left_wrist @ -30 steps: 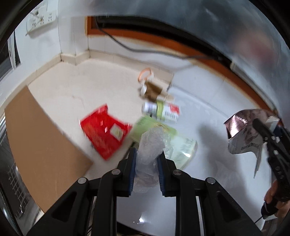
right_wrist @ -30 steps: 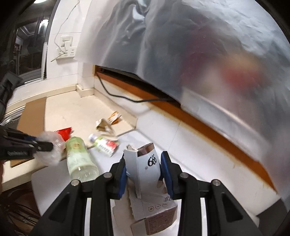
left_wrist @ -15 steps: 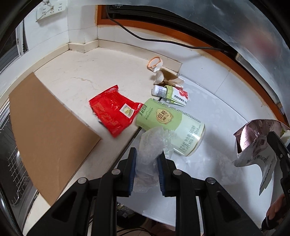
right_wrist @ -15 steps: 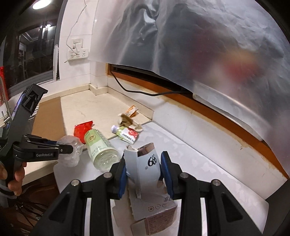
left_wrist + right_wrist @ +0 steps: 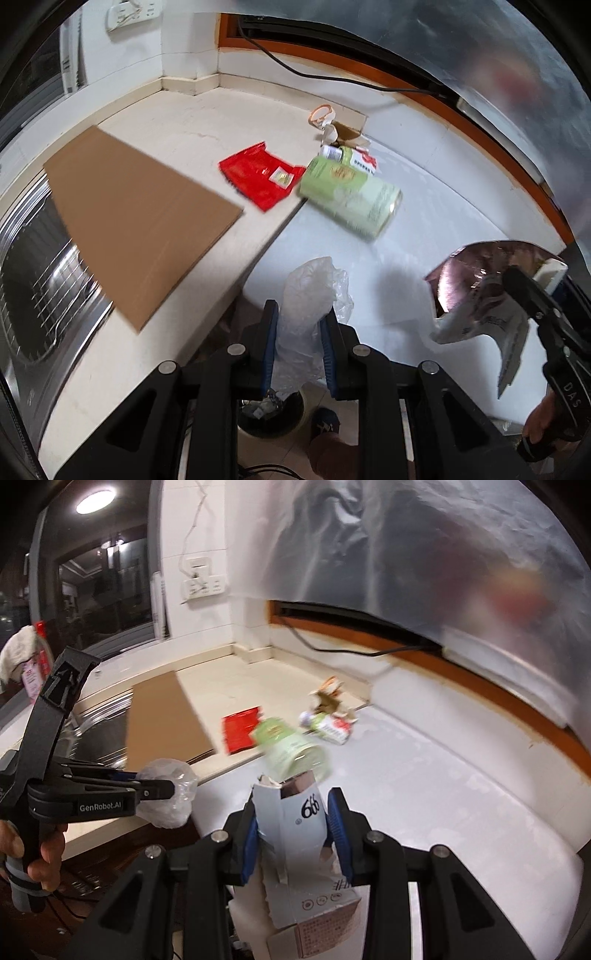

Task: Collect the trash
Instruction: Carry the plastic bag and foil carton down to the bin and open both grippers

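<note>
Two hand-held tongs are shown above a kitchen surface (image 5: 192, 122) strewn with litter. The left tongs (image 5: 297, 345) are closed narrowly on a crumpled clear plastic wrapper (image 5: 308, 295), which stands up between the blue pads. The right tongs (image 5: 295, 834) are clamped on a torn white carton (image 5: 295, 812) printed with "666"; its foil lining is seen in the left wrist view, with the carton at the right of the frame.

Directly beneath the left tongs, past the edge of the surface, a round waste bin (image 5: 271, 415) is visible on the floor, with scraps already inside. The wrapper appears to lie almost straight above the bin mouth, so a release from the left tongs looks like the coming move. The right tongs are held further to the right, over the white part of the surface, and would have to be carried leftward to reach the bin; the left hand is judged nearer.

Uncollected trash lies ahead of both tongs: a pale green bottle (image 5: 349, 197) on its side, its long axis running diagonally away, a red packet (image 5: 260, 175) just beside it, a small red-and-white container (image 5: 356, 157) and brown paper scraps (image 5: 343, 131) behind. A brown cardboard sheet (image 5: 136, 218) lies to the left, next to a steel sink (image 5: 33, 280).
</note>
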`<act>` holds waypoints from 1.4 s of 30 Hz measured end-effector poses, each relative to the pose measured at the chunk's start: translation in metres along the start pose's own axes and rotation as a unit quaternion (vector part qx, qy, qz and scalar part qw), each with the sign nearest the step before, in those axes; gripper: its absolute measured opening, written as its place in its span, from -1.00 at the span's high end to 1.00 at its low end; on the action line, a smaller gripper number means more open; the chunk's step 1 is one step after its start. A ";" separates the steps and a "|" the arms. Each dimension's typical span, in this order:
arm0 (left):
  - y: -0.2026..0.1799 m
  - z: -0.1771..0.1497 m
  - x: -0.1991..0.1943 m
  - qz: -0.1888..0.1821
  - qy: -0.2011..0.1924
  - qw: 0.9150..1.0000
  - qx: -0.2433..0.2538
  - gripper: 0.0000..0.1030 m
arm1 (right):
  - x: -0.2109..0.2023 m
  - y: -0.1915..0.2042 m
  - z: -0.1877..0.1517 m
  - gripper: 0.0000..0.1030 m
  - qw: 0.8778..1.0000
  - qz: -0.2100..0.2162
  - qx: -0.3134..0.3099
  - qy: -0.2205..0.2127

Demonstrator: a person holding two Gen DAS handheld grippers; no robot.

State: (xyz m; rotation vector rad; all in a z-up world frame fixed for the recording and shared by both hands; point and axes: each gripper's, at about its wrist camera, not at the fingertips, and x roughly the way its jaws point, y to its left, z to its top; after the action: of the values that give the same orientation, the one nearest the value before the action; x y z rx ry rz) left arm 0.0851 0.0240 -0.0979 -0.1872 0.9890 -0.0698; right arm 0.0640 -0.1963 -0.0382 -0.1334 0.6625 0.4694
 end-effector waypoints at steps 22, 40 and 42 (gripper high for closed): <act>0.034 -0.113 0.007 0.012 0.059 0.998 -0.012 0.61 | 0.020 0.103 -0.073 0.33 0.994 0.066 -0.040 0.075; 0.061 -0.217 0.188 0.005 0.145 0.989 0.034 0.59 | 0.169 0.109 -0.261 0.30 0.977 0.021 0.076 0.196; 0.066 -0.230 0.213 0.009 0.151 0.988 0.034 0.57 | 0.188 0.108 -0.280 0.30 0.976 0.021 0.083 0.202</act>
State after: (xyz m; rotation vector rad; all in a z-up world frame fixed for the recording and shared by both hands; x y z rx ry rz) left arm 0.0079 0.0299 -0.4086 -0.1066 1.2878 -0.1185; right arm -0.0136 -0.1042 -0.3714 -0.0563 1.1028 0.4280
